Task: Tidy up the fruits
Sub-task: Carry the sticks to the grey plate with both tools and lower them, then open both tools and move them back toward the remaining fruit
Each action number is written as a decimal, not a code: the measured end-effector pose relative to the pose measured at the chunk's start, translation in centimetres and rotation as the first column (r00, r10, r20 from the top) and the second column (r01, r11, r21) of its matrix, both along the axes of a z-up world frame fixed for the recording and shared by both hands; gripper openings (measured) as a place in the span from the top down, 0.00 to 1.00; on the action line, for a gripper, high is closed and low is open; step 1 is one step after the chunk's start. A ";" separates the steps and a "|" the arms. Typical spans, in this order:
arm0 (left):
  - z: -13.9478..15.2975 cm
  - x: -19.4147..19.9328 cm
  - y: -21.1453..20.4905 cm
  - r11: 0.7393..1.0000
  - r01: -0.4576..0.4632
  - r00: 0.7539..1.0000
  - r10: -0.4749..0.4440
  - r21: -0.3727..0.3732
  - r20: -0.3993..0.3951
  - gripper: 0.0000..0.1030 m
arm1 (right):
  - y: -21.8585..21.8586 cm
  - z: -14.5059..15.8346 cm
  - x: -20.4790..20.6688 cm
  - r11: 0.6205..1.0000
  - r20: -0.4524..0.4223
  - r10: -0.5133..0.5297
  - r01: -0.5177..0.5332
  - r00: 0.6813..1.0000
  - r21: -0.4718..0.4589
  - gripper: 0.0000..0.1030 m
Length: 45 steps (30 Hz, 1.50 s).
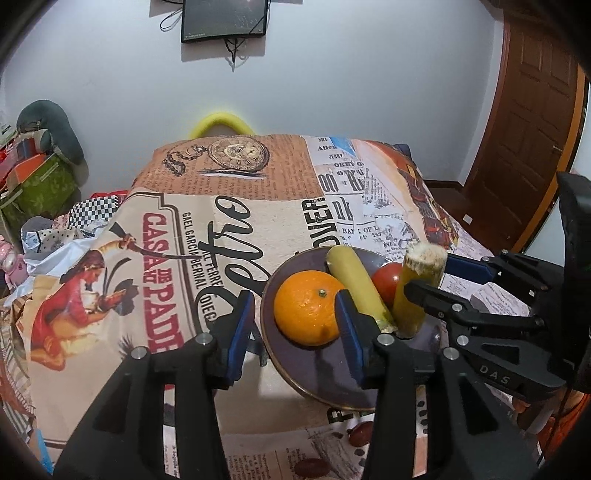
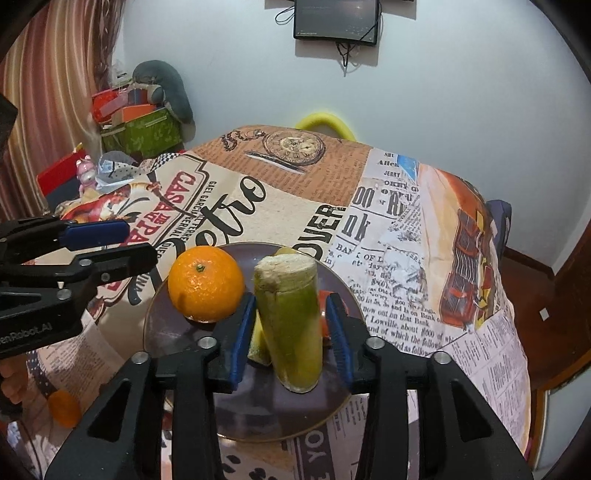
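Tablecloth (image 1: pixel 258 221) printed with old newspaper clippings, a pocket watch and bold lettering covers the whole table, and the dark plate (image 1: pixel 317 373) sits on its near part, the landmark for everything else. On the plate lie an orange (image 1: pixel 308 306) at the left, a yellow banana-like fruit (image 1: pixel 354 284) behind it, and a red tomato (image 1: pixel 388 280) at the back right. A cut green-yellow stalk piece (image 2: pixel 291 321) stands upright on the plate's right half, leaning a little.

The right gripper (image 2: pixel 291 332) brackets that stalk with its blue pads (image 2: pixel 240 336) at both sides; whether they press it or stand just off it cannot be told. The left gripper (image 1: pixel 291 332) hangs over the plate's left edge, jaws spread wide, with nothing between them; its right finger stands in front of the orange.

Beyond the plate, past the far table edge, a yellow chair back (image 1: pixel 221 123) peeks up against a white wall carrying a dark monitor (image 1: pixel 223 18). Left of the plate, off the table, are boxes and clutter (image 2: pixel 140 122) by a striped curtain (image 2: pixel 55 92); to the right stands a brown wooden door (image 1: pixel 532 122).
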<state>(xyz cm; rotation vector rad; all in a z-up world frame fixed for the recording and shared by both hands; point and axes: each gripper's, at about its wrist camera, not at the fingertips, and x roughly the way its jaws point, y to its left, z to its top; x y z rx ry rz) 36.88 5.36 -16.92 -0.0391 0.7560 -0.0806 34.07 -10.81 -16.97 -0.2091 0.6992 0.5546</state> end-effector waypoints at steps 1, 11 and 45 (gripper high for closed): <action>0.2 -0.2 0.1 1.000 -0.001 1.000 0.001 -0.001 0.002 0.56 | -0.1 0.1 -0.1 1.000 0.002 -0.004 0.004 1.000 0.002 0.57; 1.9 -3.1 0.1 1.000 -0.011 1.000 0.010 0.017 0.028 0.56 | -0.8 0.7 -1.4 1.000 -0.008 -0.015 0.015 1.000 0.007 0.56; 0.6 -16.4 1.5 0.997 -0.043 0.996 0.048 0.072 -0.081 0.45 | -7.6 0.4 -15.7 0.994 -0.077 -0.107 0.109 0.991 0.021 0.47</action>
